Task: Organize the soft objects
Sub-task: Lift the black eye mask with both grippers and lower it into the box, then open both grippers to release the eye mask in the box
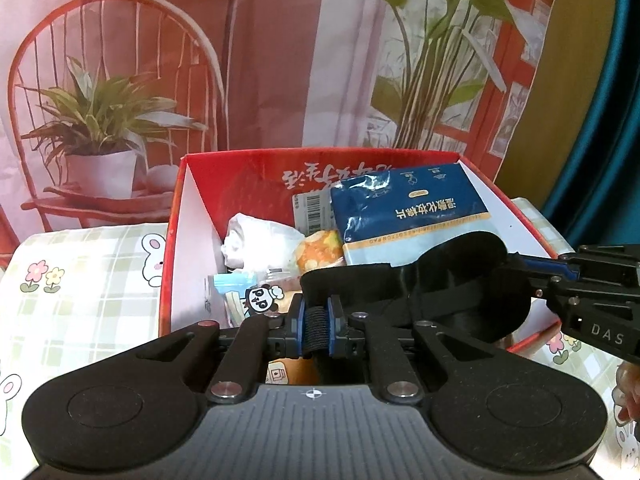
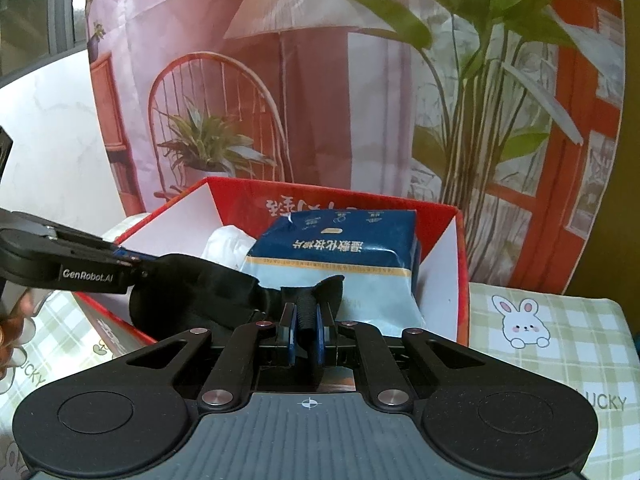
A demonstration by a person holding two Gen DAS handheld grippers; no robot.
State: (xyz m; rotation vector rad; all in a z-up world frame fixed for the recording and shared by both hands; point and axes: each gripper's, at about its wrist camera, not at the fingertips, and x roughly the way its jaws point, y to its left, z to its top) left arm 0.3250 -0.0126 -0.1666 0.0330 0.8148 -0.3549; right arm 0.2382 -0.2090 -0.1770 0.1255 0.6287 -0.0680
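Observation:
A black sleep mask (image 1: 460,280) (image 2: 192,284) hangs stretched between both grippers over an open red box (image 1: 320,156) (image 2: 332,192). My left gripper (image 1: 318,320) is shut on its ribbed black strap, and it enters the right wrist view from the left (image 2: 138,258). My right gripper (image 2: 308,320) is shut on the mask's other end, and it reaches in from the right (image 1: 518,262) in the left wrist view. Under the mask the box holds a blue cotton-pad pack (image 1: 408,212) (image 2: 340,248), a crumpled white item (image 1: 260,240) (image 2: 226,244) and an orange-yellow soft piece (image 1: 320,252).
A panda-printed packet (image 1: 260,298) lies at the box's near left. The box stands on a green plaid cloth with rabbits (image 1: 80,280) (image 2: 552,340). Behind it hangs a printed backdrop of a chair and plants (image 1: 280,60). A person's hand (image 2: 12,332) shows at the left edge.

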